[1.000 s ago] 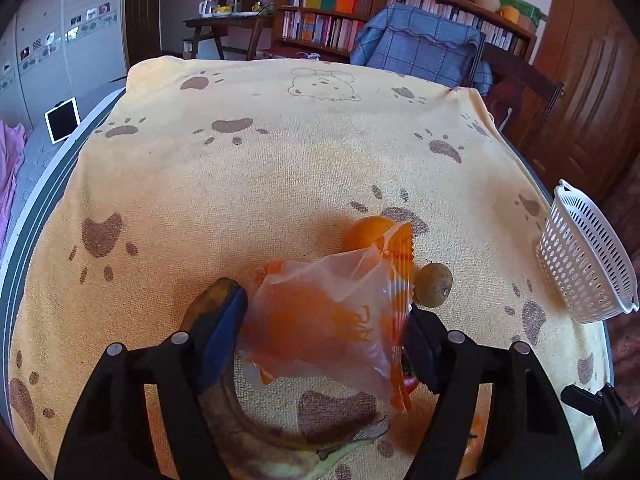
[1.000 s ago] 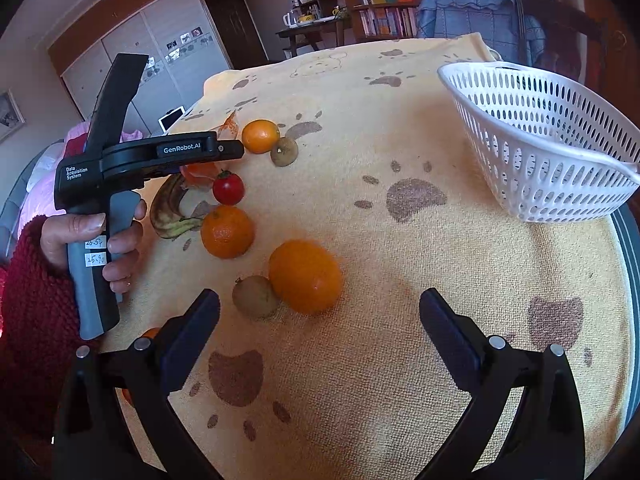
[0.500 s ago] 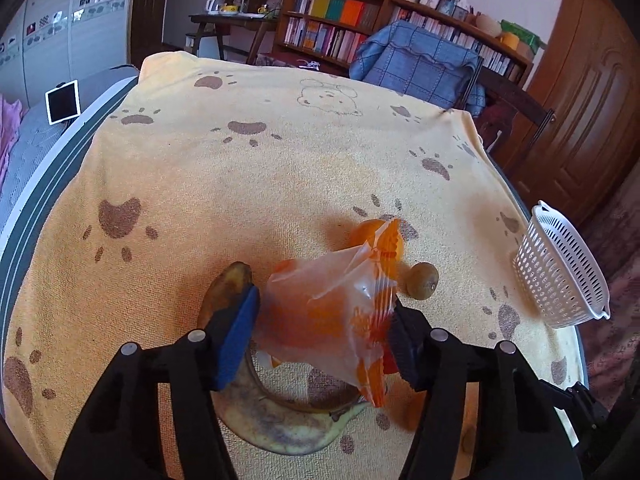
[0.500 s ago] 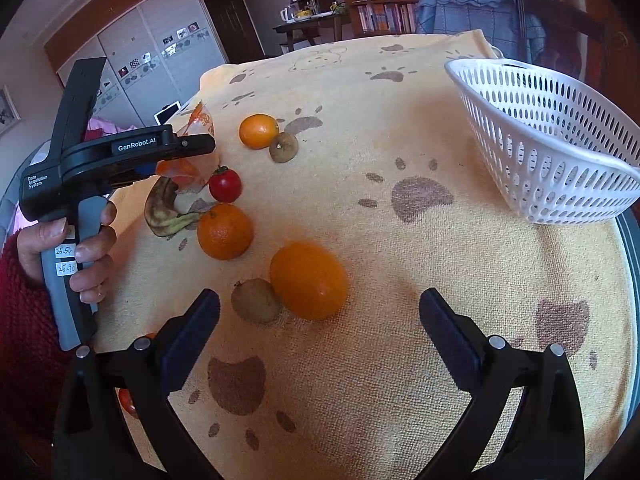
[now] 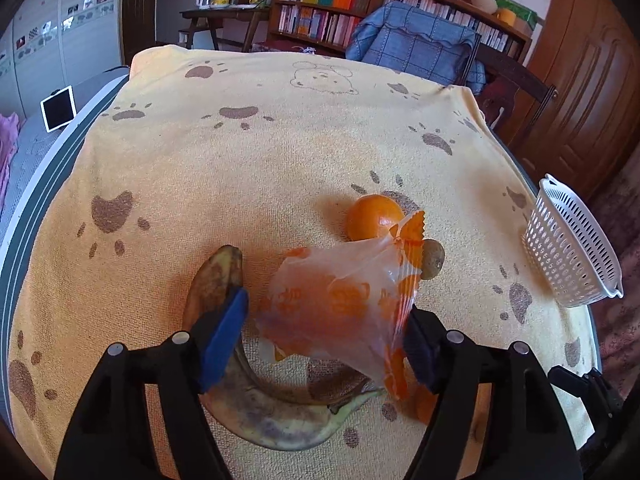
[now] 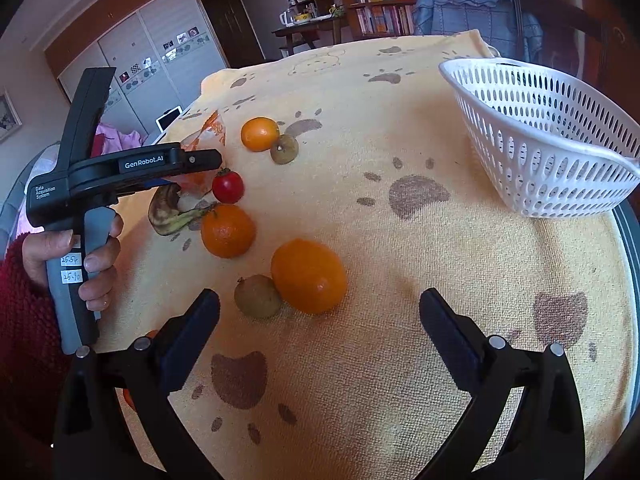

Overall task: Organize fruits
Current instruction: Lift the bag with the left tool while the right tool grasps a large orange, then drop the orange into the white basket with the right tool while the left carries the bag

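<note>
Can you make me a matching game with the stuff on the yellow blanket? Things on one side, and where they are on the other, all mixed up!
Things:
1. plastic bag
2. banana
3. white basket
4. tomato

Places:
A. by the table's edge, no fruit in it
B. between the left gripper fingers
C. curving under the left gripper
D. beside the bag, above an orange

Pairs: 1-B, 2-C, 3-A, 4-D

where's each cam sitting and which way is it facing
Left wrist: on the left gripper, angled down at a plastic bag between its opening jaws, over a banana.
Right wrist: on the open right gripper, facing fruit, white basket, the person's hand.
Shared: bag, banana, basket.
</note>
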`<state>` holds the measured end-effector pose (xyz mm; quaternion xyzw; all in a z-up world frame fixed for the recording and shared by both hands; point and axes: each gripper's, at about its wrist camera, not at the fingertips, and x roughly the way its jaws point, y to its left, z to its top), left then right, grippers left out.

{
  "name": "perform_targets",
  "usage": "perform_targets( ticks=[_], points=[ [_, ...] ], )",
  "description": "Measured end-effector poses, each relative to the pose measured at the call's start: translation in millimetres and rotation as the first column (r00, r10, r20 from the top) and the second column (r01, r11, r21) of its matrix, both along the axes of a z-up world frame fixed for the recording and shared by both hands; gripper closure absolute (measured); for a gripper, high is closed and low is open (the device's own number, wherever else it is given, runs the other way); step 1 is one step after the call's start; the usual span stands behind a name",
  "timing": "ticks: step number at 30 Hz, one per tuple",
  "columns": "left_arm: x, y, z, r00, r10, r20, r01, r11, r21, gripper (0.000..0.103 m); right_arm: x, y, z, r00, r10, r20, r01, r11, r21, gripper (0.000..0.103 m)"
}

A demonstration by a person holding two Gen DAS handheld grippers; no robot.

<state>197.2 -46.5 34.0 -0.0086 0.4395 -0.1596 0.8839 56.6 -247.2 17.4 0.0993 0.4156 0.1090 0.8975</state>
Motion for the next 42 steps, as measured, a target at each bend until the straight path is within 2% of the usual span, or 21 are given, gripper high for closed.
perform_targets(
  ticks=[3, 4, 9, 13, 17, 26, 28, 29, 30, 34, 38, 42],
  points=[
    [5.1, -7.8, -2.3, 1.0, -0.024, -0.005, 0.024, 1.0, 0.016, 0.032, -1.3, -0.4, 0.5, 1.0, 0.0, 0.0, 0.0, 1.0, 0.0, 0.002],
    [6.9, -7.6, -4.1, 0.999, -0.028, -0.023, 0.028, 1.0, 0.002, 0.038, -1.4, -0.7, 0.9, 1.0, 0.0, 0.001, 0.0, 1.0, 0.001, 0.002],
    [-4.5, 4.1, 1.8, 0.999, -0.031, -0.034, 0.028, 0.995, -0.098, 0.044, -1.5, -1.9, 1.8, 1.0, -0.004, 0.002, 0.004, 1.0, 0.003, 0.002],
    [-25.0, 9.1, 21.9, 0.999, -0.035, 0.025, 0.038, 0.989, -0.144, 0.044, -0.1, -0.5, 1.9, 1.0, -0.002, 0.001, 0.002, 1.0, 0.002, 0.002],
    [-32.3, 18.2, 37.8, 0.999, -0.015, 0.035, 0.021, 0.983, -0.184, 0.044, 0.4, -0.2, 3.9, 1.0, -0.006, 0.008, 0.006, 1.0, -0.001, 0.002],
    [-46.4, 20.6, 56.0, 0.997, -0.013, 0.07, 0.027, 0.978, -0.205, 0.044, 20.5, 9.1, 8.8, 1.0, 0.019, 0.017, -0.018, 1.0, -0.019, 0.003],
    [-47.1, 20.8, 56.1, 0.998, -0.011, 0.066, 0.024, 0.978, -0.208, 0.044, 28.1, 6.3, 6.4, 1.0, 0.009, -0.002, -0.009, 1.0, 0.005, 0.014],
    [-47.3, 20.9, 55.9, 0.998, -0.01, 0.065, 0.024, 0.978, -0.209, 0.044, 31.9, 4.5, 4.3, 1.0, 0.002, -0.017, -0.002, 1.0, 0.019, 0.026],
    [-47.7, 21.2, 55.8, 0.998, -0.01, 0.065, 0.023, 0.977, -0.21, 0.044, 35.1, 3.4, 2.2, 1.0, -0.001, -0.03, 0.002, 1.0, 0.03, 0.032],
    [-48.6, 20.9, 55.9, 0.998, -0.016, 0.066, 0.03, 0.977, -0.21, 0.044, 38.3, 8.0, -5.6, 0.998, 0.015, -0.06, -0.014, 1.0, 0.011, 0.039],
    [-49.4, 18.7, 57.4, 0.998, -0.019, 0.068, 0.033, 0.977, -0.213, 0.044, 35.4, 7.9, -4.8, 0.998, 0.022, -0.051, -0.022, 1.0, 0.008, 0.06],
    [-52.2, 14.3, 59.8, 0.997, -0.027, 0.074, 0.042, 0.977, -0.211, 0.044, 29.5, 5.2, -0.8, 0.999, 0.03, -0.038, -0.029, 0.999, 0.025, 0.06]
  ],
)
